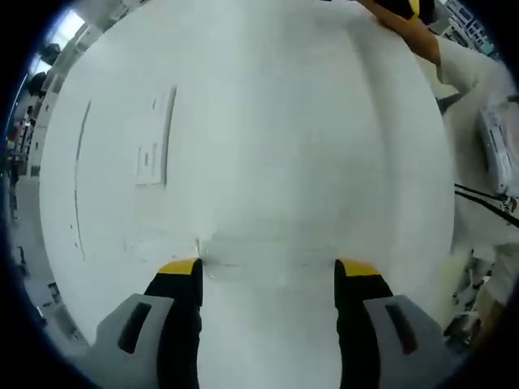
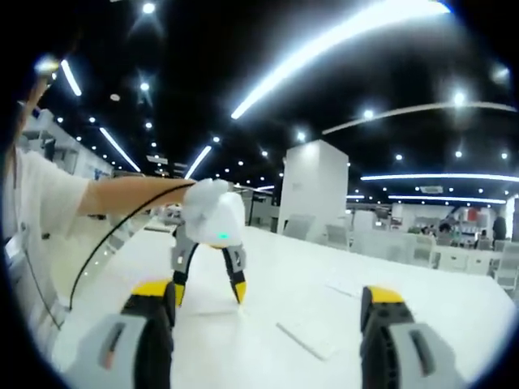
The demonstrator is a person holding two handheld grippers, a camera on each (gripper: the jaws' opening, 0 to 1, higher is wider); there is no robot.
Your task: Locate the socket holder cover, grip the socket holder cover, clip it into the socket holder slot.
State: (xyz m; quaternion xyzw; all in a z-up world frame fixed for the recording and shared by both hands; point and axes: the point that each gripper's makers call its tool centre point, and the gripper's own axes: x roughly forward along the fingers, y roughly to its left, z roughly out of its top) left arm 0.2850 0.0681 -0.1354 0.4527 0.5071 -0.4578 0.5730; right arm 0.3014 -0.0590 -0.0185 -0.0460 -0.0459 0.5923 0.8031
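White flat table [image 1: 324, 121]: work surface. White rectangular socket holder with its flat cover [image 1: 154, 138]: lying near the table's far-left part in the left gripper view, well apart from both grippers (which piece is the cover cannot be told). Left gripper [image 1: 268, 271], yellow-tipped black jaws: spread wide, holding nothing, poised over bare tabletop. Right gripper [image 2: 272, 296]: likewise wide open, empty. Risk: white parts on white surface invite a misjudged approach, jaws closing beside the thin cover.

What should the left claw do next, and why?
Probably move toward the white socket holder cover lying flat on the table and settle over it: the left gripper stands open and empty, with the cover some way ahead and untouched.
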